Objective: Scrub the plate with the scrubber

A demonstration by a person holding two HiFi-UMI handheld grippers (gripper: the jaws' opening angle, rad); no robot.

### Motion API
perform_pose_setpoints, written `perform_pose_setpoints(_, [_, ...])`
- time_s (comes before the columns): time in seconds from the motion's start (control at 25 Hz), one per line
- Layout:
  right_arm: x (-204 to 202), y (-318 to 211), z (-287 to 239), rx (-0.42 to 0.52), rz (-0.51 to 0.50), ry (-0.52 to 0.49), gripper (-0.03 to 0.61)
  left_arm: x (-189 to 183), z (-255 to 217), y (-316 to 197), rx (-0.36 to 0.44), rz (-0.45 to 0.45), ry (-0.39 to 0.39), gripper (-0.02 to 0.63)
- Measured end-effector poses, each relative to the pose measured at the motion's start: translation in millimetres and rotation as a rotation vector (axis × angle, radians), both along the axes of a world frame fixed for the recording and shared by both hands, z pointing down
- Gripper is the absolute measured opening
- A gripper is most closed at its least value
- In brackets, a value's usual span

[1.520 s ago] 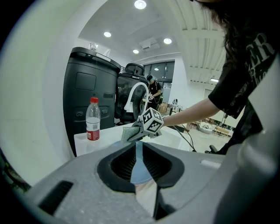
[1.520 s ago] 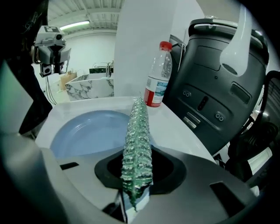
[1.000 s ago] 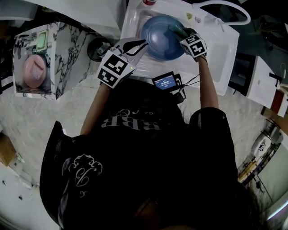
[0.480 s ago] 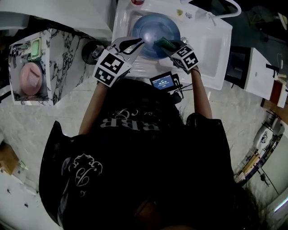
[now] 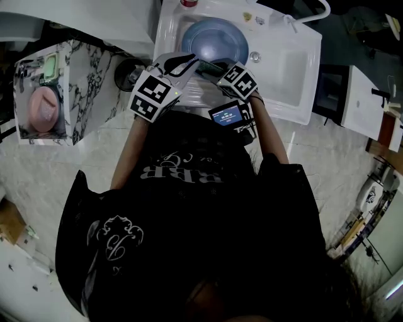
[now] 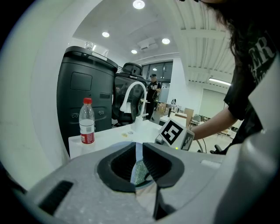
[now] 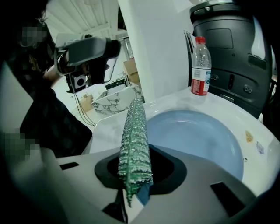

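Left gripper (image 6: 139,161) is clamped on the blue plate's (image 7: 194,135) rim. Right gripper (image 7: 134,177), just to its right, pinches the green scrubber (image 7: 135,144) upright.

Looks like an open lab or test hall in an office building, not a home kitchen. Holds a free-standing white sink unit (image 5: 296,56) with a curved faucet (image 6: 143,107) on a pale stone-look floor (image 5: 38,182), backed by tall black machine cabinets (image 6: 85,96). Shows recessed ceiling spotlights (image 6: 138,4) overhead and cardboard boxes (image 6: 189,113) farther back.
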State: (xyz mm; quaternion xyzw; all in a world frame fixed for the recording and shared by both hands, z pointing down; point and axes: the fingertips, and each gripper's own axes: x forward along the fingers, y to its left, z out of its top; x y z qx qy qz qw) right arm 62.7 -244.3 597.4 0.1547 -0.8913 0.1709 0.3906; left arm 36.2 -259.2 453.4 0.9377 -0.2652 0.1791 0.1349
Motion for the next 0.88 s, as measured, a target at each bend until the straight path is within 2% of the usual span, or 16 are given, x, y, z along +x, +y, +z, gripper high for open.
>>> perform_pose_setpoints(0.2, [1, -5, -2, -0.013, 0.060, -0.052, 0.091, 4, -5, 13, 0.011, -0.014, -0.006, 0.043])
perform_pose_setpoints(0.36, [11, -5, -17, 0.044, 0.100, -0.060, 0.091, 7, -10, 28, 0.024, -0.030, -0.010, 0.043])
perform_pose_setpoints(0.52, [22, 1, -56, 0.135, 0.168, -0.117, 0.091, 11, -19, 46, 0.031, -0.055, 0.011, 0.043])
perform_pose_setpoints(0.68, [44, 28, -99, 0.197, 0.273, -0.193, 0.091, 27, -32, 71, 0.035, -0.064, 0.065, 0.043])
perform_pose_setpoints(0.88, [59, 81, -138, 0.255, 0.336, -0.271, 0.091, 44, -40, 108, 0.068, -0.063, 0.045, 0.043])
